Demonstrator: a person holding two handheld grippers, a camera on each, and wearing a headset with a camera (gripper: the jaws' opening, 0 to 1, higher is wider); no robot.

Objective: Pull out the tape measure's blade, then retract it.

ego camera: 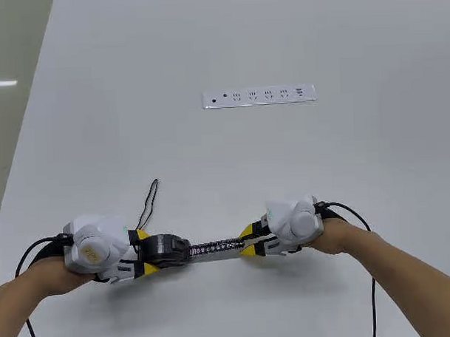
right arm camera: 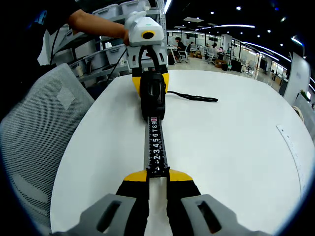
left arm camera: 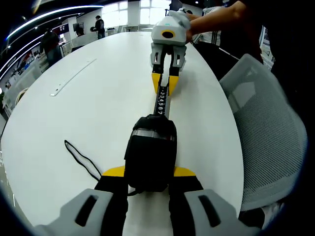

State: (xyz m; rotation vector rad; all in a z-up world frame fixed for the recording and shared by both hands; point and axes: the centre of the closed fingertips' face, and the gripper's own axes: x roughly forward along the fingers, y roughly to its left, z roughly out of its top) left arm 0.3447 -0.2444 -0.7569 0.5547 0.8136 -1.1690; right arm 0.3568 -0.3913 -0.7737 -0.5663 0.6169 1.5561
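Note:
A black tape measure case (ego camera: 166, 250) (left arm camera: 151, 153) (right arm camera: 153, 93) lies near the table's front edge, and my left gripper (ego camera: 144, 253) (left arm camera: 148, 173) is shut on its sides. A short length of numbered blade (ego camera: 215, 248) (left arm camera: 162, 103) (right arm camera: 155, 145) runs from the case to the right. My right gripper (ego camera: 249, 241) (right arm camera: 157, 175) is shut on the blade's end, facing the left gripper (right arm camera: 147, 37). The right gripper (left arm camera: 167, 81) also shows far up the left gripper view. A black wrist strap (ego camera: 148, 201) (left arm camera: 81, 158) (right arm camera: 194, 97) trails from the case across the table.
A white power strip (ego camera: 258, 96) (left arm camera: 74, 76) lies flat farther back on the white table (ego camera: 284, 159). Grey mesh chairs (left arm camera: 266, 132) (right arm camera: 34, 137) stand at the table's near edge. Cables hang from both grippers.

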